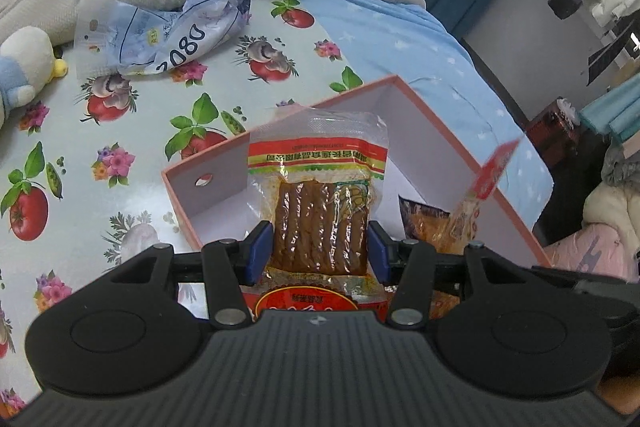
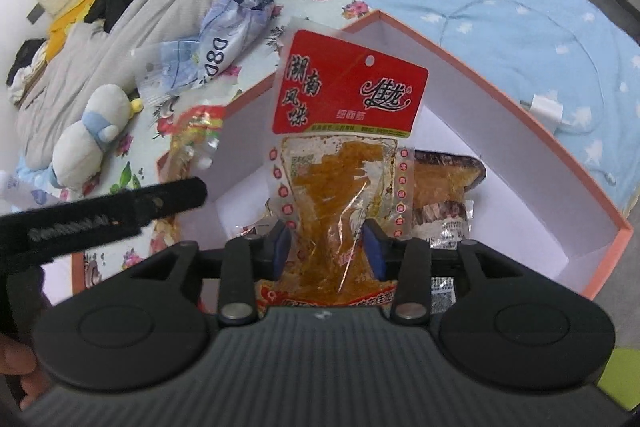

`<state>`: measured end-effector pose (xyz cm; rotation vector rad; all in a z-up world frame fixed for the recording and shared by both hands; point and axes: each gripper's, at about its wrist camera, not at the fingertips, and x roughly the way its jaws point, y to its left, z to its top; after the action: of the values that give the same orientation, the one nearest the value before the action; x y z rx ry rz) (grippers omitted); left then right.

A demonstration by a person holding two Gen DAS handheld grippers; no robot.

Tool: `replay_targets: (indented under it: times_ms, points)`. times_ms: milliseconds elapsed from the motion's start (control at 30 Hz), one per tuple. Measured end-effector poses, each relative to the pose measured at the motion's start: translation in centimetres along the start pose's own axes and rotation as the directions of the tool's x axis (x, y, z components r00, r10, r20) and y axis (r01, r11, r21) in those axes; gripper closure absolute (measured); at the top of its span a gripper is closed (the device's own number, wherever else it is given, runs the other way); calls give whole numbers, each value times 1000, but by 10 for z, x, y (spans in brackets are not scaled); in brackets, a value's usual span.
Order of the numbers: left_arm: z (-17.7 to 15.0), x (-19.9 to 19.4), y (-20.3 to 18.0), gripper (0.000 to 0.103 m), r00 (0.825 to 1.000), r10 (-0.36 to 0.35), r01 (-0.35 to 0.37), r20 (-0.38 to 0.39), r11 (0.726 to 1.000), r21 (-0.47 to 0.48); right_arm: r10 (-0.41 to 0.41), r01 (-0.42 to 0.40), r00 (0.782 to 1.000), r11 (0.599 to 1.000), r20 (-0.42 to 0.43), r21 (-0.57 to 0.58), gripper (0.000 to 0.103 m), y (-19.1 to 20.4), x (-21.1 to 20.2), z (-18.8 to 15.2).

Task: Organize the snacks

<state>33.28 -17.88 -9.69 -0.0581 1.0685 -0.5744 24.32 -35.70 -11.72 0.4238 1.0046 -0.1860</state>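
Beside box [image 1: 440, 131], crumpled bag [image 1: 160, 31]

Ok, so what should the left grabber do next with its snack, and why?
Probably lower the left gripper a little and open its jaws, so the brown-strip packet drops into the pink box. The jaws pinch the packet upright over the box's white inside, where another snack lies.
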Motion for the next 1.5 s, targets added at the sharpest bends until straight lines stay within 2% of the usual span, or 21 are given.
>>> replay_targets:
  times_ms: [33,67,100,167,467,633,733,800,867,1033,1300,1500]
  points:
    - [1,-1,-1,47,1000,-6,6,-3,1000,2,-3,3,1000,1000,5,7,53,-1,-2,0]
    - [2,-2,-2,45,1000,-11,11,-3,1000,9,-1,1,1000,1000,10,14,46,-2,-3,0]
    - [2,-3,-3,41,1000,-12,12,-5,1000,16,6,-6,1000,1000,15,22,33,-4,-5,0]
    - [2,-8,-7,30,1000,-13,13,2,1000,23,11,-11,1000,1000,27,18,26,-4,-11,0]
    - [-3,-52,-3,28,996,26,-25,81,1000,-10,9,-9,996,1000,85,-4,26,1,-36,0]
    - [-13,-81,3,28,982,51,-51,182,999,-3,36,-28,987,998,158,-52,26,9,-38,-10]
    - [-30,-98,7,28,966,78,-78,248,997,-9,31,-16,982,996,186,-86,26,11,-29,-26]
    - [-47,-108,7,28,954,99,-100,282,995,-11,57,-40,978,996,200,-85,26,10,-32,-38]
    - [-65,-119,5,28,945,131,-128,299,991,-29,87,-63,969,992,231,-109,26,11,-43,-49]
    - [-107,-150,-4,28,933,150,-132,327,988,-77,120,-77,952,984,282,-161,26,11,-87,-68]
    - [-148,-193,-35,28,905,150,-136,399,989,-65,163,-87,918,972,362,-217,26,2,-151,-97]
    - [-177,-216,-56,28,890,138,-130,435,990,-47,166,-79,901,971,401,-224,26,-5,-174,-126]
